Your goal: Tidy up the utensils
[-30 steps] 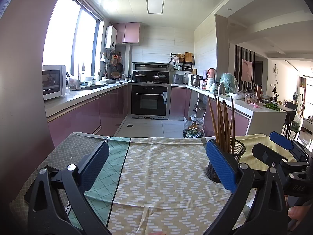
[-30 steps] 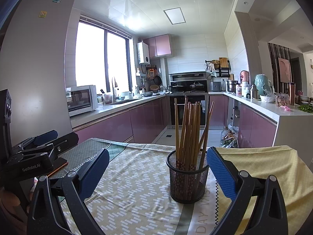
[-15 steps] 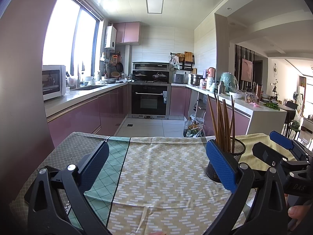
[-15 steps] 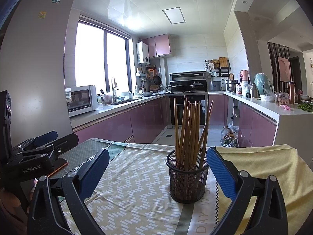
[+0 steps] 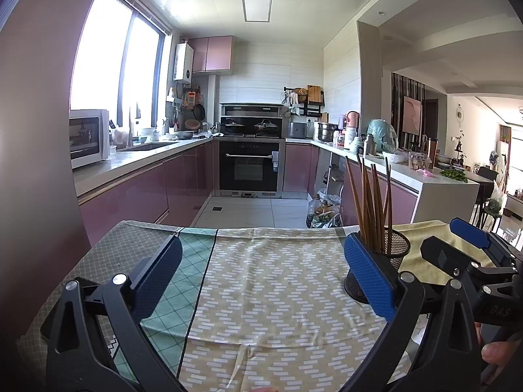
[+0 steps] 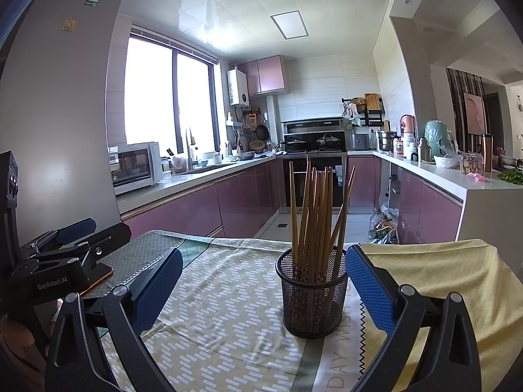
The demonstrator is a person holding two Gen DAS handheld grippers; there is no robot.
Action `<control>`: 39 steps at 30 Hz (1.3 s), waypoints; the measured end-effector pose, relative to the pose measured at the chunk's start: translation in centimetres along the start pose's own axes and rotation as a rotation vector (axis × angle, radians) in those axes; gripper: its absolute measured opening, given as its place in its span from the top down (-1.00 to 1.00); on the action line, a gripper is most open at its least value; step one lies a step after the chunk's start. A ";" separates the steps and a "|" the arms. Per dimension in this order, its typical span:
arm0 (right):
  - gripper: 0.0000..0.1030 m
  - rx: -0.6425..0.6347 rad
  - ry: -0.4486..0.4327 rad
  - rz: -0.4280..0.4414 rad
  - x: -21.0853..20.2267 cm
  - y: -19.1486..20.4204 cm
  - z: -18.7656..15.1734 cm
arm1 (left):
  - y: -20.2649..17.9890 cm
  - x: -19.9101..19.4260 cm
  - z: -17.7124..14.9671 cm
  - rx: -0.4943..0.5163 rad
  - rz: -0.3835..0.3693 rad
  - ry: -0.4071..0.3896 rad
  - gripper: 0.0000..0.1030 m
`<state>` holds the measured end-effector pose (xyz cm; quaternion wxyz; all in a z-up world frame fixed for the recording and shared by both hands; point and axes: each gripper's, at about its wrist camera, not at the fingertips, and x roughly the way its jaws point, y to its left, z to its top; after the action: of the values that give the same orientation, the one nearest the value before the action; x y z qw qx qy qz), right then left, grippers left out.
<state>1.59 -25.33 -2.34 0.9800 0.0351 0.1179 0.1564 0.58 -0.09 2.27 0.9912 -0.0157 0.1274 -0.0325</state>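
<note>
On the table stands a black mesh cup, upright on a cloth with small white bars on tan. Wooden chopsticks stand in the cup, and their tops fan out a little. A yellow cloth lies just beside the cup, to its right.

The right gripper hangs low over the table with its two blue pads spread wide and nothing between them. The cup sits just past the tips, nearer the right pad. It may touch that pad, but the view is too flat to tell.

The left gripper is also spread wide and holds nothing. Under it lies the tan cloth, with a green checked cloth at its left side. From this side the cup is partly hidden behind the right pad, and the chopsticks rise above it. The right gripper shows at the far right edge of the left view.

Behind the table is a kitchen with pink cupboards, a black oven and a white microwave.
</note>
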 end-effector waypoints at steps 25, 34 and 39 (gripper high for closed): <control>-0.87 0.002 0.000 0.001 0.0 0.0 0.0 | -0.2 0.1 -0.2 0.001 -0.003 0.005 -0.89; -0.87 0.008 0.002 0.005 0.1 -0.1 0.0 | 0.0 0.3 -0.5 0.001 -0.007 0.013 -0.89; -0.87 0.009 0.005 0.004 0.2 -0.2 -0.1 | -0.1 0.4 -0.5 0.011 -0.006 0.012 -0.89</control>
<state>1.77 -25.45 -2.47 0.9792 0.0393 0.1208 0.1581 0.87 -0.20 1.70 0.9904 -0.0106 0.1332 -0.0364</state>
